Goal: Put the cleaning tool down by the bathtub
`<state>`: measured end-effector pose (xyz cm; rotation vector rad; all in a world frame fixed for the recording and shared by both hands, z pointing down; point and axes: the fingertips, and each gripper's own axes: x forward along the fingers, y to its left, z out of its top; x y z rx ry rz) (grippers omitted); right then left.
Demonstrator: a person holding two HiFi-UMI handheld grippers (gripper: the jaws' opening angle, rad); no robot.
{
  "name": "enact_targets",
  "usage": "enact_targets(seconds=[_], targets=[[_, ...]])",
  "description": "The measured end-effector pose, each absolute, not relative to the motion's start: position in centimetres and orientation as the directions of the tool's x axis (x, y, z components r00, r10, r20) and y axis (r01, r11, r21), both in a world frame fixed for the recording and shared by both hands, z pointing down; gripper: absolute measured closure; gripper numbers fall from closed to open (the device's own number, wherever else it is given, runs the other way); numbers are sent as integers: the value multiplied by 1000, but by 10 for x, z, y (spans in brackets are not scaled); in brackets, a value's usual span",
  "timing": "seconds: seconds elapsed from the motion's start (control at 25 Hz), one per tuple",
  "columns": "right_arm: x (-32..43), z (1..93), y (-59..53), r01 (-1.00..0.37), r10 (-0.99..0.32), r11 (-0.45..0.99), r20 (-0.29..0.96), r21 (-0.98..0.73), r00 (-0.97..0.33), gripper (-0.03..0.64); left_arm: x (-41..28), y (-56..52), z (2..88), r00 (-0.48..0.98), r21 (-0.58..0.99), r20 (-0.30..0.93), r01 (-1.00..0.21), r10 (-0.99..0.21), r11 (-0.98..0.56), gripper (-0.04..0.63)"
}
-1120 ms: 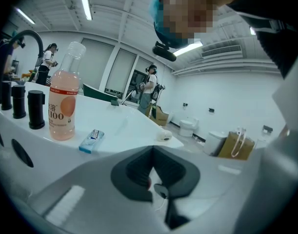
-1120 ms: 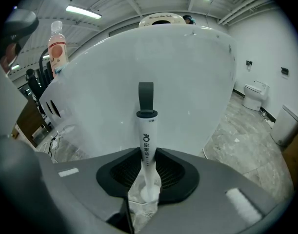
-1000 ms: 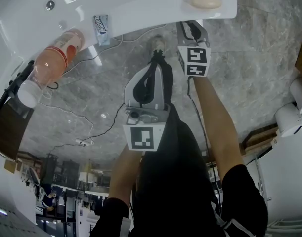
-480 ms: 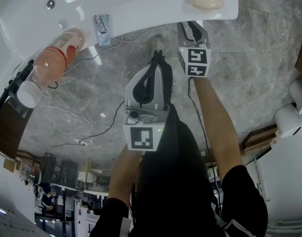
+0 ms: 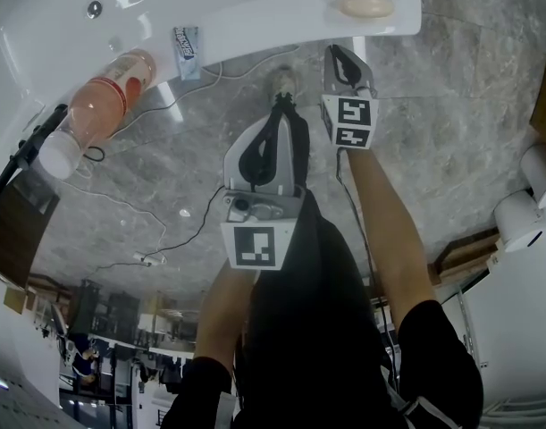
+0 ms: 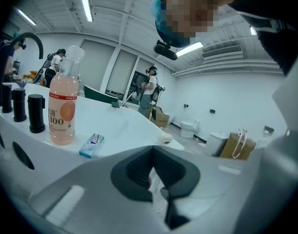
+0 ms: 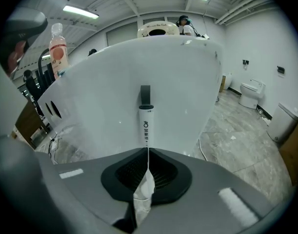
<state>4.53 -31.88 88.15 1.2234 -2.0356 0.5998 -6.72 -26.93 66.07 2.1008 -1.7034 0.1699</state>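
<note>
The cleaning tool (image 7: 145, 121), a white handle with a black cap, stands upright against the white bathtub wall (image 7: 188, 91). Its lower part is hidden behind my jaws. My right gripper (image 7: 148, 150) points at it from just in front. Its jaws are closing and have drawn to a thin slit, and I see nothing clamped between the pads. From the head view the right gripper (image 5: 341, 54) sits at the foot of the tub (image 5: 255, 25). My left gripper (image 5: 281, 105) hangs further back over the floor, jaws together and empty.
On the tub rim are a pink drink bottle (image 5: 98, 105), a blue packet (image 5: 185, 41) and a soap bar (image 5: 366, 5). A black faucet (image 6: 29, 35) rises beside the bottle. Cables (image 5: 201, 222) trail over the marble floor. A toilet (image 7: 248, 92) stands at the right.
The right gripper's jaws stood wide apart a second ago and have now drawn together. The gripper shifted slightly. The left gripper stayed still.
</note>
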Motion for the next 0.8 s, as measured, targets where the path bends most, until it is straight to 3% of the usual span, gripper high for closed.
enact_targets(seconds=[0.4, 0.8], targets=[[55, 813, -307, -903, -595, 419, 722, -96, -353, 618, -67, -273, 609, 214, 228, 317, -963, -924, -145, 589], [78, 657, -312, -919, -698, 372, 615, -128, -368, 618, -40, -267, 494, 230, 187, 239, -964, -943, -188, 589]])
